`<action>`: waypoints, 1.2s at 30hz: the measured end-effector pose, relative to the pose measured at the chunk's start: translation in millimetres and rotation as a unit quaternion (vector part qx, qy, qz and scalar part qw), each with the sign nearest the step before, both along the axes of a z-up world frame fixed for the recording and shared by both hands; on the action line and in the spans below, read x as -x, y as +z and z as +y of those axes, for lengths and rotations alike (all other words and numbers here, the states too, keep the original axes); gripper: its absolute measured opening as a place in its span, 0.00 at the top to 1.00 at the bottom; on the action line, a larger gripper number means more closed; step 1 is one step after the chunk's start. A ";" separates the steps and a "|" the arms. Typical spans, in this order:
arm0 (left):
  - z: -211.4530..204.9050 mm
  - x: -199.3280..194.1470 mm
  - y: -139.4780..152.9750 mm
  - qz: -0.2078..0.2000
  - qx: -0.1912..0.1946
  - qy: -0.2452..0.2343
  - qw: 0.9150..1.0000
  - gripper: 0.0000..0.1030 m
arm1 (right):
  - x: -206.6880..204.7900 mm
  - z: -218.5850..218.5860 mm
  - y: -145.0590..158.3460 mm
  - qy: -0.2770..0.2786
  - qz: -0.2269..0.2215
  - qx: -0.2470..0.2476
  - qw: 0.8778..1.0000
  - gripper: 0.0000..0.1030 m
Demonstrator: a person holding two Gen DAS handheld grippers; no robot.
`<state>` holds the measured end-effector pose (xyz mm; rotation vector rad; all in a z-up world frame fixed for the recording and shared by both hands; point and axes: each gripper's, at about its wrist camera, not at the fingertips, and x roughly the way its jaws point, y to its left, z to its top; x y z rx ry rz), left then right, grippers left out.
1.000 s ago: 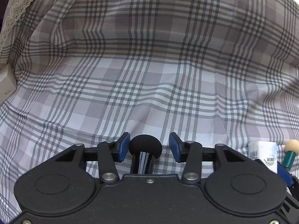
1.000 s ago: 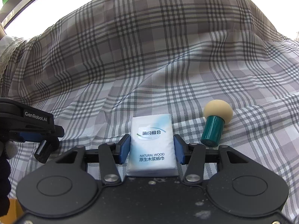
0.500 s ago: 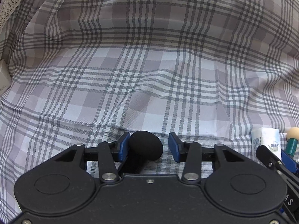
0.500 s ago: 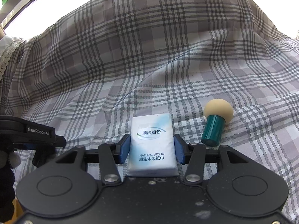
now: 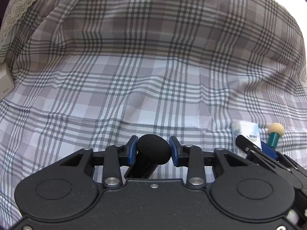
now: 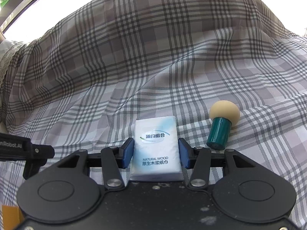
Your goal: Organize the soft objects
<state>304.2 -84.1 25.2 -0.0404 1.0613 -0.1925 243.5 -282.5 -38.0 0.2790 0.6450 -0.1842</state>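
Gripped the black puff (image 5: pixel 151 153) in the left tongs (image 5: pixel 153 145), blue pads set against either side of its round foam head, with the dark handle slanting back under the tongs' body. Had just been drawing those jaws inward around the head, until no gap showed between pad and foam on either side. Held the puff clear above the plaid cloth (image 5: pixel 145 72), which lay rumpled in soft folds and rose into a draped mound at the back. Showed a strip of lace trim (image 5: pixel 21 5) along the upper left edge of that view, and a pale box corner (image 5: pixel 5 82) at the far left.

Clenched the right tongs (image 6: pixel 155 149) on the tissue pack (image 6: pixel 155 134), pads pressed flat to its two long sides, printed face up and its far end pointing away from the camera. Could not tell whether the pack rested on the cloth or hung just above it. Left the beige puff (image 6: pixel 220 126) on the cloth just to the right of the pack, apart from it, tipped on its side with the green handle toward the camera and the rounded sponge head away. Caught the black frame of the left tongs at the left edge of the right wrist view, near the pack but not touching it
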 end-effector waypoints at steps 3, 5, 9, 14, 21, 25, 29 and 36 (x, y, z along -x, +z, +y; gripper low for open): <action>6.3 18.5 17.5 -0.014 0.002 -0.008 1.000 0.65 | 0.7 0.0 0.2 0.000 -0.001 -0.001 1.000 0.54; 11.4 32.0 29.0 -0.022 0.005 -0.014 1.000 0.65 | 1.5 0.1 0.4 -0.001 -0.002 -0.001 1.000 0.54; 24.3 63.0 46.5 -0.038 0.013 -0.023 0.999 0.65 | 1.8 0.4 0.5 -0.002 -0.002 0.000 1.000 0.54; 37.7 101.0 54.4 -0.043 0.027 -0.034 0.998 0.65 | 1.8 1.1 0.9 -0.004 -0.002 0.003 1.000 0.54; 49.6 142.6 51.2 -0.050 0.030 -0.033 0.998 0.65 | 2.7 -0.3 1.1 -0.012 -0.004 0.000 1.000 0.54; 56.0 160.2 47.1 -0.049 0.034 -0.026 0.998 0.65 | 10.0 -9.4 6.0 -0.039 -0.021 -0.019 0.999 0.54; 67.2 176.4 39.3 -0.038 0.038 -0.018 0.998 0.65 | 19.8 -18.5 13.7 -0.058 -0.040 -0.042 0.997 0.54; 80.8 194.4 30.0 -0.029 0.038 -0.012 0.999 0.65 | 57.4 -50.2 48.2 -0.099 -0.050 -0.052 0.992 0.54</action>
